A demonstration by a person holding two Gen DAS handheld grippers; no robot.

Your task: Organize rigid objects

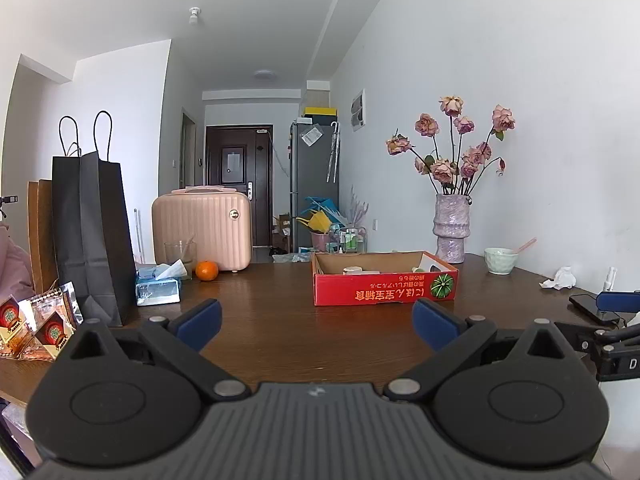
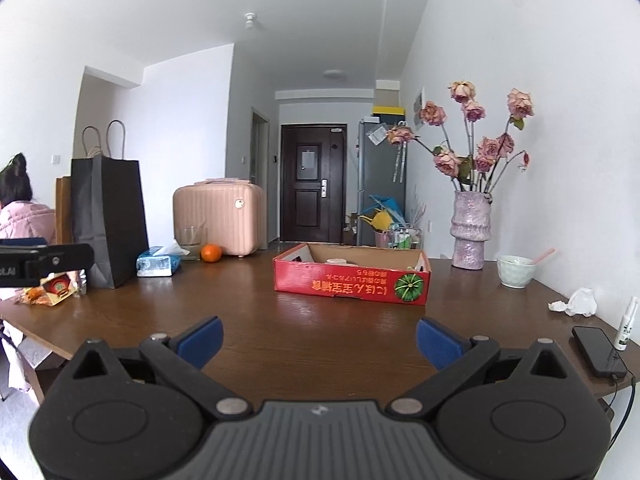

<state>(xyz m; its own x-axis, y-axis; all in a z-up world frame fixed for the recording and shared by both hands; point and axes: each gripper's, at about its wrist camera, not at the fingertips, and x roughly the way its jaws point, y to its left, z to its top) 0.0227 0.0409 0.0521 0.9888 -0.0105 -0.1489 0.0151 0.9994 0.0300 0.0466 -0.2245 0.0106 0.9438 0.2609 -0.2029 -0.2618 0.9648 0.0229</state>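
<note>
Printed upside down on the near wall of the red cardboard box (image 1: 385, 289): orange East Asian characters and a green striped melon picture; characters too small to read reliably. Round logo badge on the pink suitcase (image 1: 203, 229), not legible. White letters "D" on the other gripper's body at the right edge of the left wrist view, and "ot.AI" or similar on the body at the left edge of the right wrist view; both cut off.

Seen only from the left wrist: red-and-gold snack packets (image 1: 38, 326) close up at the table's left corner, and a small camera on a stand at the far left. Seen only from the right wrist: a person in a pink jacket (image 2: 24, 216) seated at the left, the whole black phone (image 2: 599, 351) with its cable, and a white spray bottle (image 2: 627, 324) upright just beside it.

Common to both: black paper bag (image 2: 110, 220), tissue pack (image 2: 157, 264), orange (image 2: 211, 253), drinking glass, vase of dried pink roses (image 2: 471, 230), pale green bowl (image 2: 516, 271), crumpled tissue (image 2: 580, 302), all on the brown wooden table (image 2: 320, 332).

Left gripper (image 1: 316, 320) spread wide, blue pads apart, nothing between them. Right gripper (image 2: 319, 338) likewise spread wide and empty. Red box straight ahead of both, beyond the fingertips, well apart from them, resting on the table with a few small pale items inside, barely visible over the rim.
</note>
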